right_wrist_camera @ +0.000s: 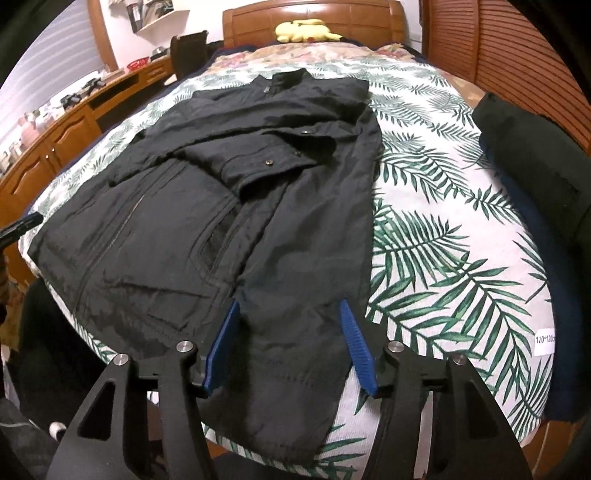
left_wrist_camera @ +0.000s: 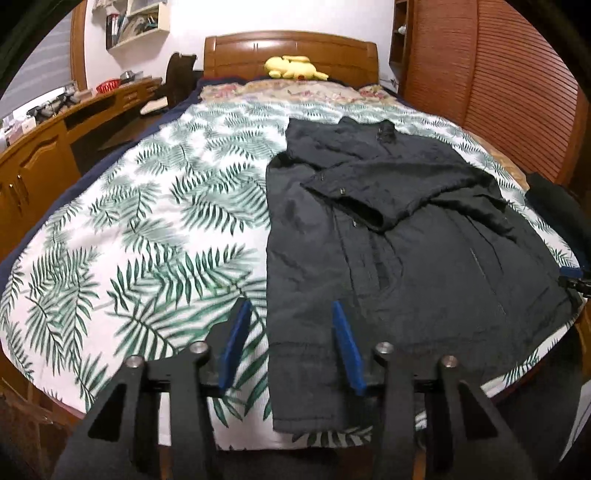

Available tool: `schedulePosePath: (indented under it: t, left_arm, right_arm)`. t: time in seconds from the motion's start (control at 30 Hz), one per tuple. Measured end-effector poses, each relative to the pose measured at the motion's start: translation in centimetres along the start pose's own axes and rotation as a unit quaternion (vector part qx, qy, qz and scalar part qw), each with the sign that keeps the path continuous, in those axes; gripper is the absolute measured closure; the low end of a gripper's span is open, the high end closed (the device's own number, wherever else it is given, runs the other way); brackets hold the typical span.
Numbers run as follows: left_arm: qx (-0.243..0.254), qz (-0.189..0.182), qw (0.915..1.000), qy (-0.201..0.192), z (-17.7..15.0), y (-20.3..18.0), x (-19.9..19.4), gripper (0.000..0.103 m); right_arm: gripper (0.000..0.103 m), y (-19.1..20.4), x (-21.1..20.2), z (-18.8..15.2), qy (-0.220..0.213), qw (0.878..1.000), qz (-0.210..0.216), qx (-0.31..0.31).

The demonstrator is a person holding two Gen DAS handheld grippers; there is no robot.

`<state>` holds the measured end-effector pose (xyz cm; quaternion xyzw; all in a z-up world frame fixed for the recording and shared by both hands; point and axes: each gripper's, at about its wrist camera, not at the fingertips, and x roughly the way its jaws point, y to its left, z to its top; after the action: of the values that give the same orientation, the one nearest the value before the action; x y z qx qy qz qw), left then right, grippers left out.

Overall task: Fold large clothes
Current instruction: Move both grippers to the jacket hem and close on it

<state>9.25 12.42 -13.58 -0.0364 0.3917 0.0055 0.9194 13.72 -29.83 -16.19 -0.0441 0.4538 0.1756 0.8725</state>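
Black jacket [right_wrist_camera: 229, 206] flat on bed [left_wrist_camera: 147, 221], tools apart.

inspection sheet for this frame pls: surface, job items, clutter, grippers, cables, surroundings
Surface: bed with leaf-print cover, mostly bare beside the garment.
Job's things: black jacket spread flat, collar toward the headboard, one sleeve folded across the chest; hem hangs over the near edge.
Clutter: yellow plush toy at the headboard; dark bundle of fabric at the bed's right edge.
Grippers: left gripper open over the jacket's left edge, nothing between the jaws; right gripper open above the hem, not gripping.
Cables: nothing seen.
Surroundings: wooden headboard, desk with small items, wall shelf, slatted wooden doors.
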Motion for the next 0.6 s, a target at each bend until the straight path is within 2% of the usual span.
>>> schedulePosePath:
  t: [0.17, 0.6]
  left_arm:
    - [-0.008, -0.003, 0.9999, 0.014, -1.2, 0.8, 0.1, 0.064]
    - [-0.013, -0.009, 0.9995, 0.028, -2.5, 1.0, 0.3, 0.064]
  right_arm:
    - [0.044, 0.8, -0.3, -0.6, 0.003, 1.0, -0.016, -0.011]
    - [0.043, 1.0, -0.8, -1.7, 0.01, 1.0, -0.011, -0.003]
